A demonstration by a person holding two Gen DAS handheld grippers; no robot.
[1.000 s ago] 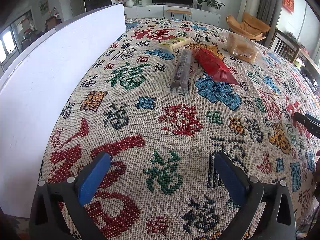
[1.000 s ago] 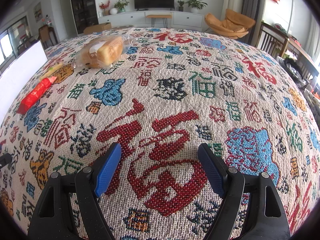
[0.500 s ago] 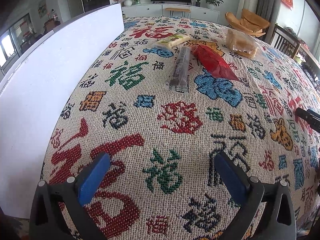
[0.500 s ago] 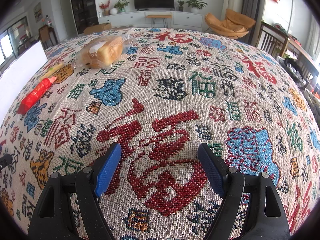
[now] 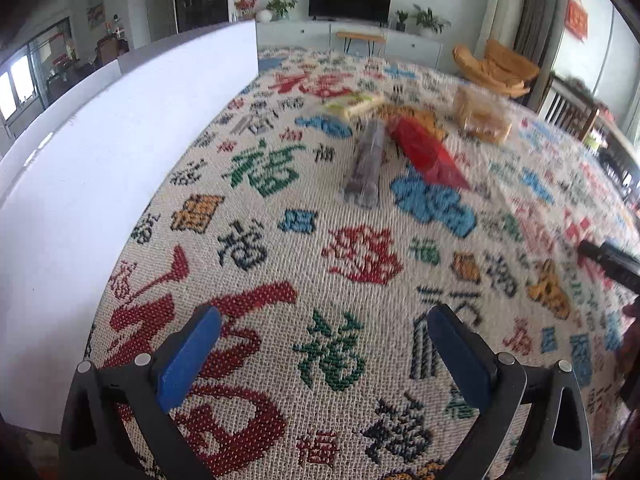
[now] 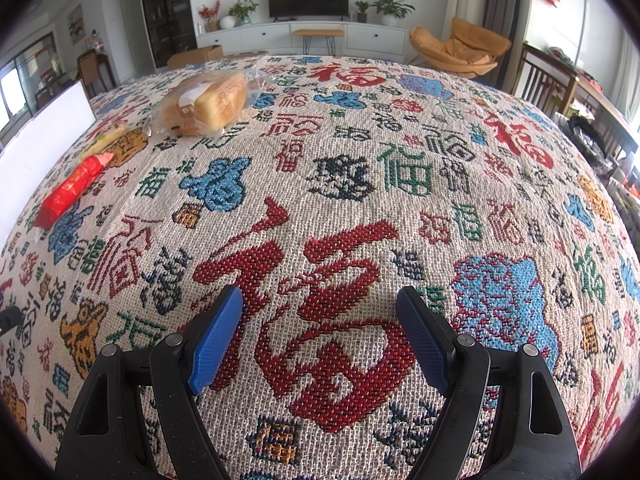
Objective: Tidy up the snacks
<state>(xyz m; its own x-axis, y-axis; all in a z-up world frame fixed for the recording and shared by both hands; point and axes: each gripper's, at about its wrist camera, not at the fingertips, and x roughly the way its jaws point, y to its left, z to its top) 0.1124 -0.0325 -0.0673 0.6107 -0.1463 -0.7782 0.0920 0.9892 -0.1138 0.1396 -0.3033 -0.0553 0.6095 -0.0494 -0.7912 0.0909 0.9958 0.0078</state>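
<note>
Several snacks lie at the far side of a patterned tablecloth (image 5: 360, 248). In the left wrist view a clear wrapped dark bar (image 5: 366, 164) lies beside a red packet (image 5: 424, 152), with a pale yellow packet (image 5: 354, 104) and a bagged bread loaf (image 5: 482, 114) behind them. My left gripper (image 5: 324, 344) hovers open over bare cloth, well short of them. In the right wrist view the bread loaf (image 6: 208, 102) and red packet (image 6: 72, 190) sit far left. My right gripper (image 6: 320, 328) is open over a big red character, nothing between its fingers.
A tall white board (image 5: 100, 152) stands along the table's left edge, also seen as the board (image 6: 40, 136) at the left of the right wrist view. The other gripper's black tip (image 5: 608, 260) juts in at the right. Chairs (image 6: 560, 84) stand beyond the table's right side.
The left wrist view has tilted slightly and blurred, so the snacks sit a little lower and more to the right in it. The right wrist view is unchanged.
</note>
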